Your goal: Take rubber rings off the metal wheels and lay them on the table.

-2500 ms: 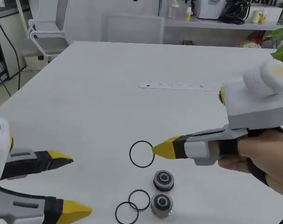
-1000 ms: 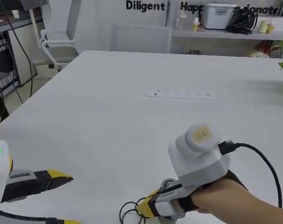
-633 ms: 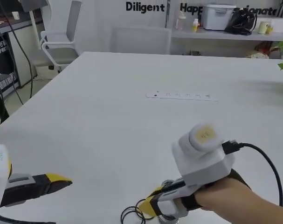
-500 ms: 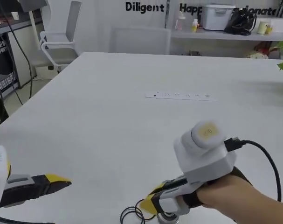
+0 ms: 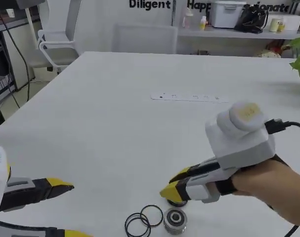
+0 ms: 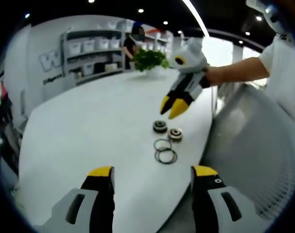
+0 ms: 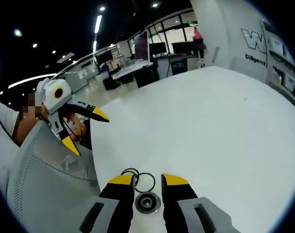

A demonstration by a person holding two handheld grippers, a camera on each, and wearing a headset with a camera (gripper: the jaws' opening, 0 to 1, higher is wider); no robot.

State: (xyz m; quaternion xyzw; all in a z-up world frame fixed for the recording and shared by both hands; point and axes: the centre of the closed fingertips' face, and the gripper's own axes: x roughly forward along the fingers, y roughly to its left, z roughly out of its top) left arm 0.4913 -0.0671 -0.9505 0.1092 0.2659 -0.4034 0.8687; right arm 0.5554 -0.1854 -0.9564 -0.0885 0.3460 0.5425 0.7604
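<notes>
Got the right claw [image 5: 168,185] lifted up and off to the right since half a sec ago, away from down at the rings [image 5: 144,220]; no ring hanging off its tip like 2.5 s back. On the table [image 5: 105,128], left first: holding the left claw [image 5: 79,210] low by the near edge, well left of the rings, jaws spread wide with nothing in them. Next, counting what looks like three rings lying flat close to the near edge, overlapping in a loose bunch. Just right of those, seeing the near wheel [image 5: 175,218] lying flat, right beside the closest ring, can't tell if touching. Then the far wheel [image 6: 160,126] just behind it, a bit further from the edge, half hidden under the right claw in the head view. Hovering that right claw just above the far wheel, tips pointing left, jaws cracked open a little, gripping nothing. Through that gap in the right gripper view, can make out a wheel with rings past it, not sure which.
</notes>
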